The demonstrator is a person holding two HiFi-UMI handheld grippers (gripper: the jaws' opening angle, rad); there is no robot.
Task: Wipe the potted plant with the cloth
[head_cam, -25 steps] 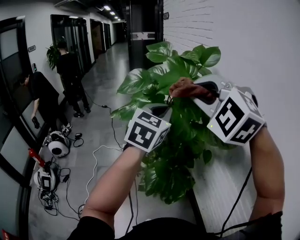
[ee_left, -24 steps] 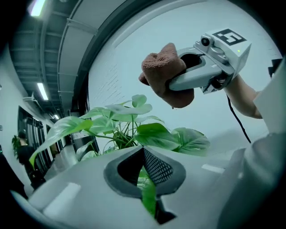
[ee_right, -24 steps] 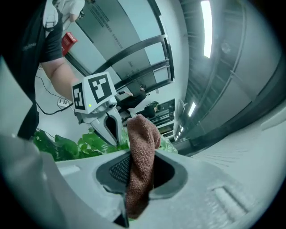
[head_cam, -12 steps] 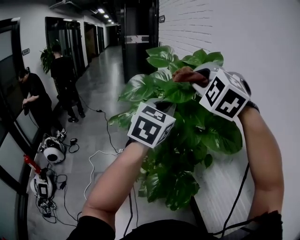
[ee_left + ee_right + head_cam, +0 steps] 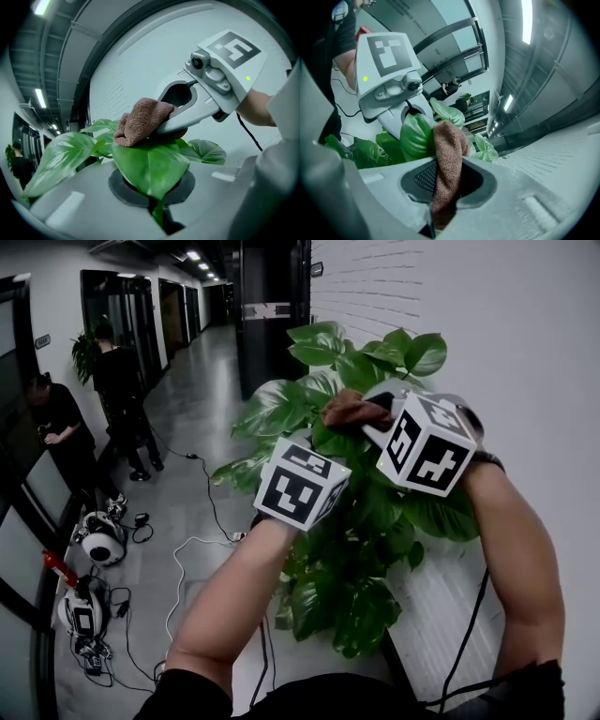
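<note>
Right gripper (image 5: 443, 199) pinches cloth (image 5: 449, 150), pressed on leaf (image 5: 150, 164) clamped by left gripper (image 5: 157, 208). Wiping seems midway; most of potted plant (image 5: 370, 521) left.

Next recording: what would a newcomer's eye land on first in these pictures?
The leafy green potted plant beside the white wall fills the middle of the head view. At its top the right gripper is shut on a brown cloth pressed onto a broad leaf, which the left gripper holds between its fingers. Two people stand down the corridor at far left.
</note>
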